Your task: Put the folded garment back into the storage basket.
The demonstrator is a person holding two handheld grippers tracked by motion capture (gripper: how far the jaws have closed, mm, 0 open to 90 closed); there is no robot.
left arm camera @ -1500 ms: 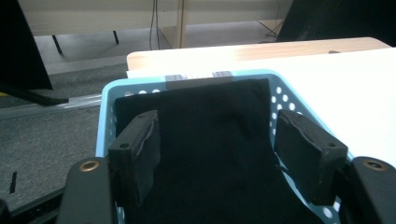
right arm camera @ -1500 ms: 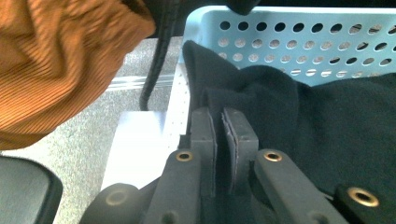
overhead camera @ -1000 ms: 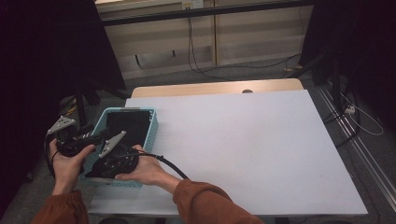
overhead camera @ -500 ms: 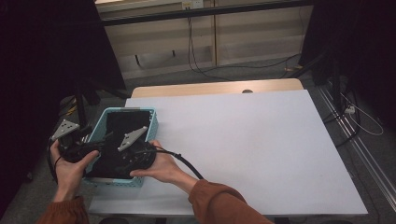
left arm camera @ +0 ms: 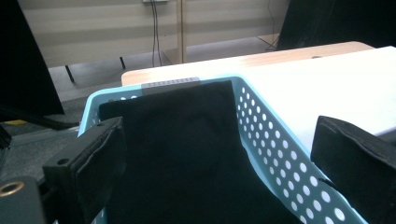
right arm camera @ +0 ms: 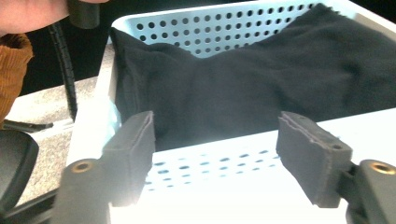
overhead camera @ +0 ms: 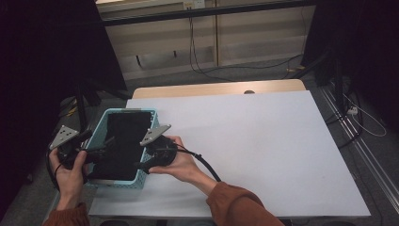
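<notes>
Writing: no brand, label or lettering could be read on the basket, the cloth or either gripper.

Basket: a light blue perforated basket [overhead camera: 146, 175] stood at the table's near left corner, its left side reaching the table's left edge.

Cloth: a black cloth [overhead camera: 121, 141] lay inside the basket, covering its floor and rising against the walls; in the left gripper view it [left arm camera: 187, 154] reached up to the far rim.

Left gripper: the left gripper [overhead camera: 101, 149] was held at the basket's left side, over the left rim. Its jaws stood spread wide and had just been opening; in the left gripper view the left gripper [left arm camera: 224, 163] framed the basket's right wall [left arm camera: 275, 140] and the cloth, with neither pad pressing on anything.

Right gripper: the right gripper [overhead camera: 141, 165] sat at the basket's right near corner, held in the right hand [overhead camera: 181, 162] that rested on the table. Its jaws stood apart and had just been opening; in the right gripper view the right gripper [right arm camera: 215, 140] pointed across the basket's wall [right arm camera: 210, 163] toward the cloth [right arm camera: 261, 79], and nothing was pinched between the pads.

Left hand: the left hand [overhead camera: 70, 172] gripped its tool beyond the table's left edge.

Table: the white table [overhead camera: 263, 150] carried the basket.
</notes>
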